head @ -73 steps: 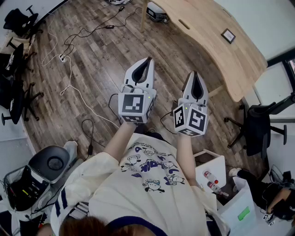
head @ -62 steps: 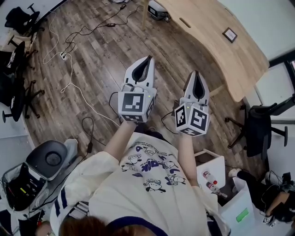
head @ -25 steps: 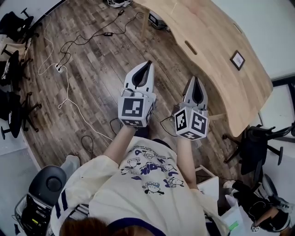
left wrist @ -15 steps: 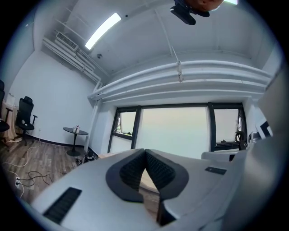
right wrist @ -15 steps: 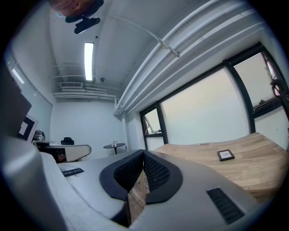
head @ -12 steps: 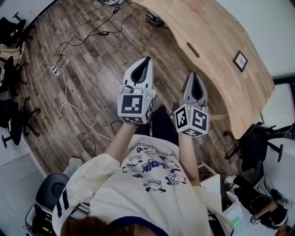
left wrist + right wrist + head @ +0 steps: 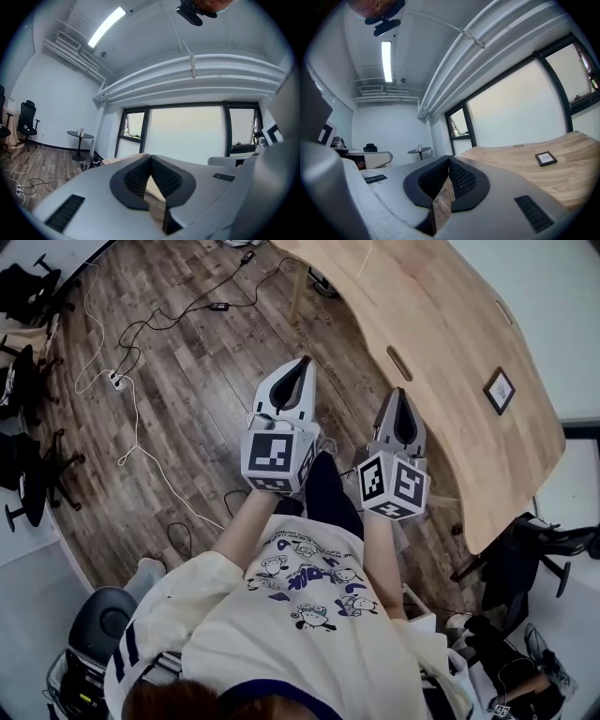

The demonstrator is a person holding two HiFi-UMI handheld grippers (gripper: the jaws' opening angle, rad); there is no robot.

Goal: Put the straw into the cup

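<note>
Left gripper [image 7: 301, 367], right gripper [image 7: 398, 397] side by side above plank floor [image 7: 206, 362], both jaws pressed together. Curved wooden table [image 7: 441, 343] ahead, small frame [image 7: 500, 391] on it; cables [image 7: 118, 381] left.

The head view sits above the person and looks steeply down past the shoulders, taking in the left tool [image 7: 302, 362] and right tool [image 7: 397, 393] held out in front, the floor [image 7: 187, 381] well below, and the curved wooden surface [image 7: 441, 343] at upper right. The left gripper view rides close behind its own jaws, tilted up toward the windows [image 7: 185, 133] and the ceiling [image 7: 154, 33]. The right gripper view looks out along its jaws across the surface. It shares that surface and the small frame [image 7: 545, 158] on it with the head view. Both gripper views show the windows.
</note>
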